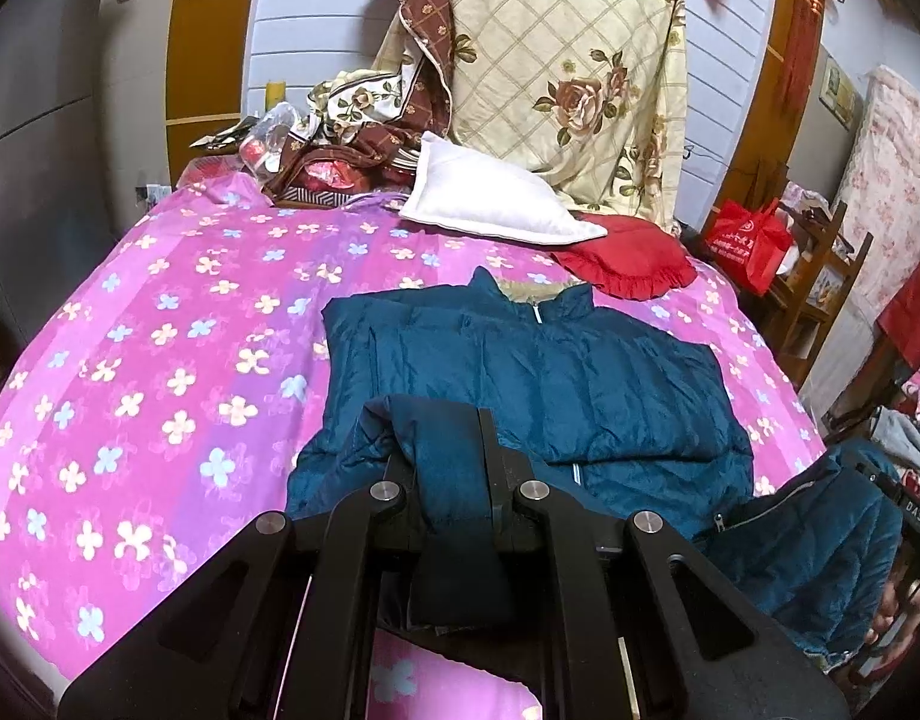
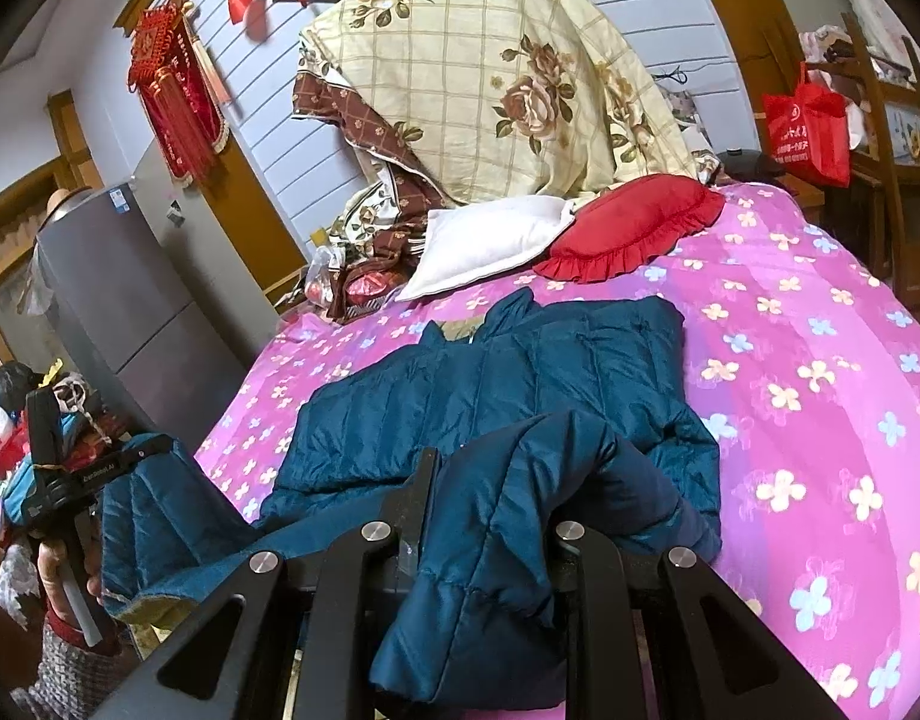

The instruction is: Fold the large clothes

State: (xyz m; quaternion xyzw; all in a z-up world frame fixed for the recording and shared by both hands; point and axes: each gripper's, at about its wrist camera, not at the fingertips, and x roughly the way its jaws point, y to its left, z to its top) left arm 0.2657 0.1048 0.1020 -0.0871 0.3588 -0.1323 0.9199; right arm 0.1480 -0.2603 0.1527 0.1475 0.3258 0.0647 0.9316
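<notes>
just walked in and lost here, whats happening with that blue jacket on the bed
A person is folding the blue jacket on the pink bedspread, a gripper in each hand. The left gripper and the right gripper are each shut on a bunch of the jacket's near hem, lifted off the bed. The upper half lies flat, collar toward the white pillow and red cushion. The sleeves look already tucked in, and the bottom seems ready to go over toward the collar.

Both wrist views close, facing headboard, sharing jacket (image 1: 538,372)
</notes>
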